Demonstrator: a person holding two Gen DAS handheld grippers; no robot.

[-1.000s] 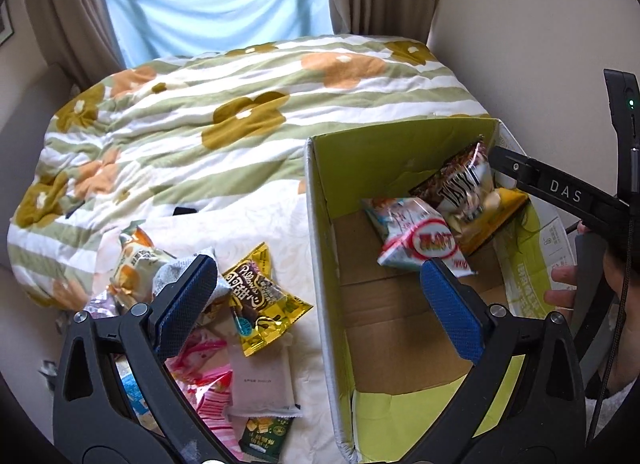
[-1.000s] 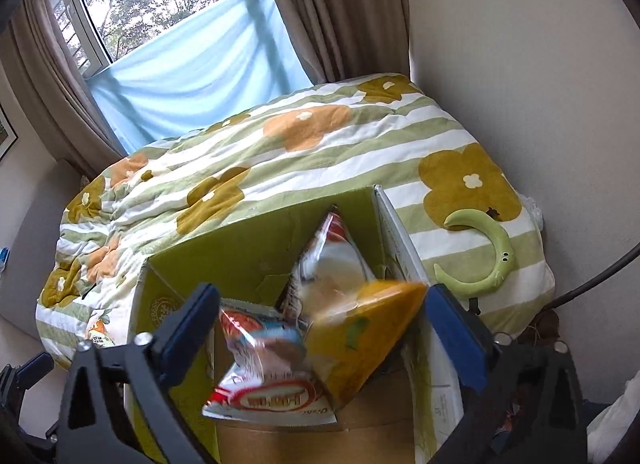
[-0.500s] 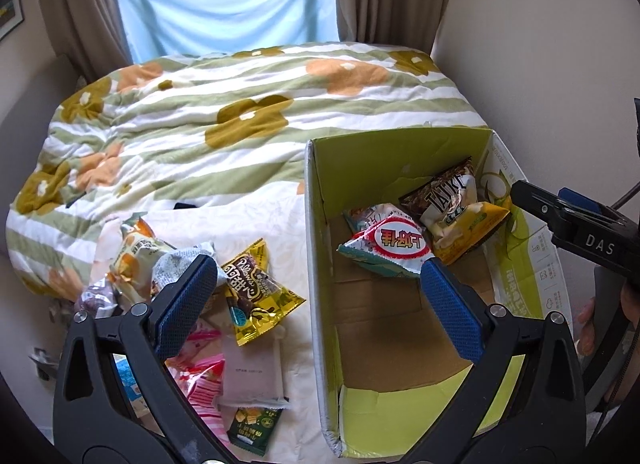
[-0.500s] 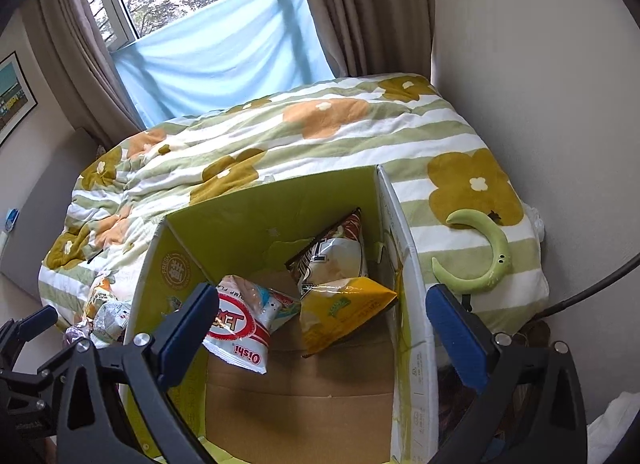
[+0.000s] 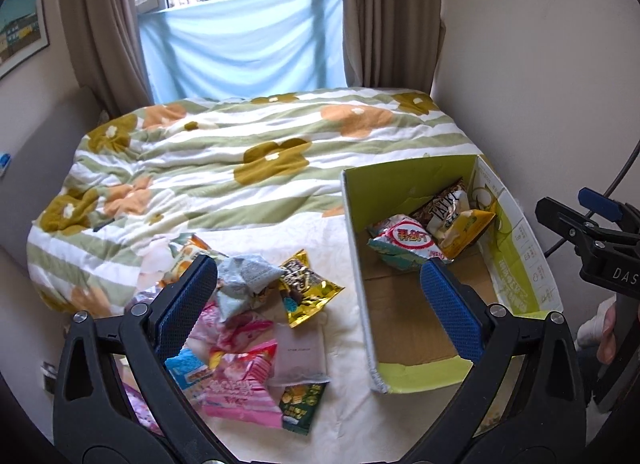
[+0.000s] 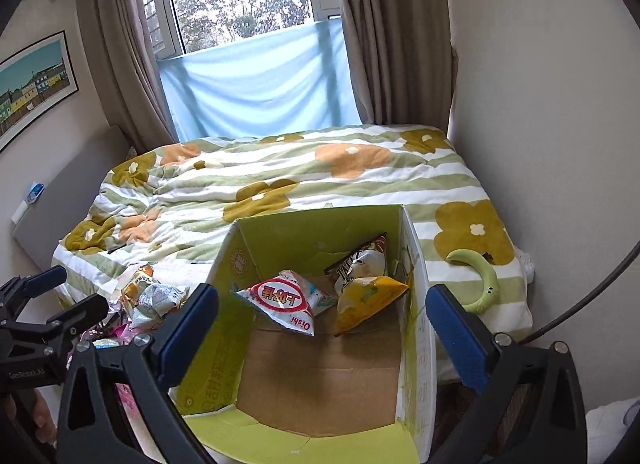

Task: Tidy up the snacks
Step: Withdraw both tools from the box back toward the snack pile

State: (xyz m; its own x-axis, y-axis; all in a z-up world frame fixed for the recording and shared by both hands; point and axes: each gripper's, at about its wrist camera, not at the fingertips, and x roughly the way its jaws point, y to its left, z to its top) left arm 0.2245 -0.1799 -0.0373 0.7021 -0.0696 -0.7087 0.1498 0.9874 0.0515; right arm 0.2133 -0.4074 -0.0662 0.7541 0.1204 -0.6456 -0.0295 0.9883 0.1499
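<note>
Crinkly foil and plastic snack packets [image 5: 256, 324] heaped on the bed left of the cardboard box [image 5: 360, 264], likely light, puffy, slippery, best pinched at a sealed edge; left gripper [image 5: 316, 300] and right gripper [image 6: 322, 328] both spread wide, empty.

From my left wrist view, the open green-lined cardboard box [image 5: 416, 264] sits on the flower-patterned striped quilt [image 5: 248, 151] at three o'clock. Inside, against its far wall, lie three crinkled foil snack bags [image 5: 404, 238]. At nine o'clock of the box, a heap of loose plastic snack packets [image 5: 248, 328] rests beside it.
</note>
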